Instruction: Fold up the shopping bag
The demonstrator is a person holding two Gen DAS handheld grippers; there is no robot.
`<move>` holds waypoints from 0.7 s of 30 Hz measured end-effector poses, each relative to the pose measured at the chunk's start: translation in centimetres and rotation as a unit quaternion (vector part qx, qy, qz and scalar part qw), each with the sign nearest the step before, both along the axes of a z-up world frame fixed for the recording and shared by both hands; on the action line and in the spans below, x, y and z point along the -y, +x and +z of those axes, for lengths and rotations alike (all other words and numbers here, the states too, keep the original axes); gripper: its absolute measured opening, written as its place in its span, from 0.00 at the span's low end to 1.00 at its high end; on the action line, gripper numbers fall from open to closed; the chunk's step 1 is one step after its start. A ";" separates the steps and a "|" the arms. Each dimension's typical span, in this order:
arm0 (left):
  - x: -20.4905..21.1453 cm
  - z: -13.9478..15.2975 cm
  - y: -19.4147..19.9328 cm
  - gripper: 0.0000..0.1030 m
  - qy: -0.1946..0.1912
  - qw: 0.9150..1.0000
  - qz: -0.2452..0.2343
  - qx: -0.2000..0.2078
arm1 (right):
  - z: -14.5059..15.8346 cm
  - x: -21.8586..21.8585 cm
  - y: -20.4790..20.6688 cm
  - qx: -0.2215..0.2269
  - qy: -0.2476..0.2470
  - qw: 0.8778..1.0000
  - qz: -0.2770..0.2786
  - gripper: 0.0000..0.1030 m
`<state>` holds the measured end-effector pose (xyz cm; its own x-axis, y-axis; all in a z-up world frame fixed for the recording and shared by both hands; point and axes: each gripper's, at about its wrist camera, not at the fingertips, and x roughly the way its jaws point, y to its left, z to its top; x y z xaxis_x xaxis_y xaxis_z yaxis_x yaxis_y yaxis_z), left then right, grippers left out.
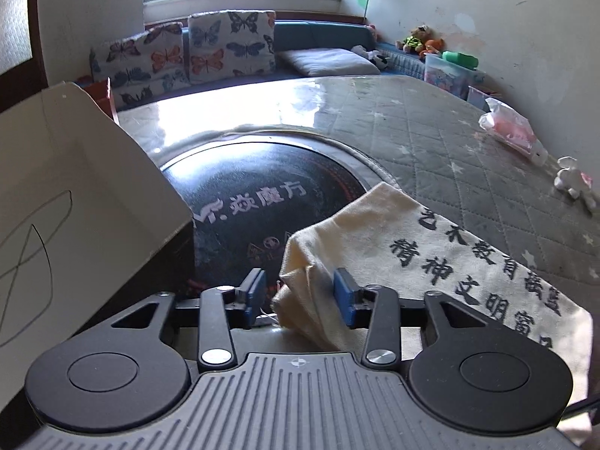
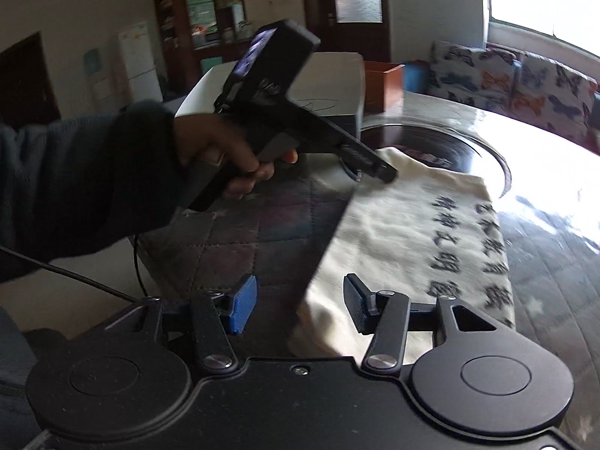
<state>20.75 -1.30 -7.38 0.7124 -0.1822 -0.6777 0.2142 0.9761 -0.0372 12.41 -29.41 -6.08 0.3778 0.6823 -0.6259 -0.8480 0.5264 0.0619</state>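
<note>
A cream cloth shopping bag (image 1: 431, 262) with black printed characters lies flat on the quilted table cover (image 1: 450, 142). Its near corner is bunched up between the fingers of my left gripper (image 1: 300, 294), which is open, with the cloth close to the right blue pad (image 1: 345, 296). In the right wrist view the bag (image 2: 412, 232) stretches away from my right gripper (image 2: 300, 305), also open, with the bag's near corner between its fingers. A person's hand (image 2: 225, 157) holds the left gripper (image 2: 371, 172) over the bag's far corner.
A white cardboard box (image 1: 75, 187) stands at the left, beside a round black cooktop (image 1: 262, 195) set into the table. A pink plastic bag (image 1: 510, 131) and a small toy (image 1: 573, 182) lie at the right. A sofa with butterfly cushions (image 1: 225, 48) is behind the table.
</note>
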 end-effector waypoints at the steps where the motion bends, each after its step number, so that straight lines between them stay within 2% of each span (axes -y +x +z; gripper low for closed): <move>1: 0.0 0.1 -0.2 0.33 0.004 1.000 0.001 0.000 | -0.2 -0.2 -0.1 0.005 -0.008 1.000 0.001 0.53; 4: 0.1 0.2 -1.2 0.29 0.013 1.000 0.005 0.001 | -0.7 0.1 0.1 0.010 -0.033 0.999 -0.012 0.51; 8: -0.7 0.7 -3.2 0.28 0.004 1.000 0.028 -0.011 | -0.9 1.5 0.0 0.007 -0.051 0.998 -0.024 0.50; 14: -1.6 1.0 -7.8 0.27 -0.006 0.998 0.059 -0.027 | -0.6 4.1 -0.7 0.017 -0.080 0.996 -0.026 0.50; 19: -0.8 1.2 -12.8 0.27 -0.005 0.996 0.090 -0.026 | -0.7 5.1 -0.8 0.042 -0.101 0.994 -0.022 0.50; 21: -0.9 1.4 -13.7 0.27 -0.008 0.995 0.093 -0.026 | -0.8 5.4 -0.7 0.049 -0.108 0.993 -0.018 0.50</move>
<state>7.10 -0.37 -6.00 0.6990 -0.0618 -0.7125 0.0277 0.9979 -0.0593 11.69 -34.84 -6.86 0.4649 0.5208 -0.7160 -0.8252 0.5480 -0.1371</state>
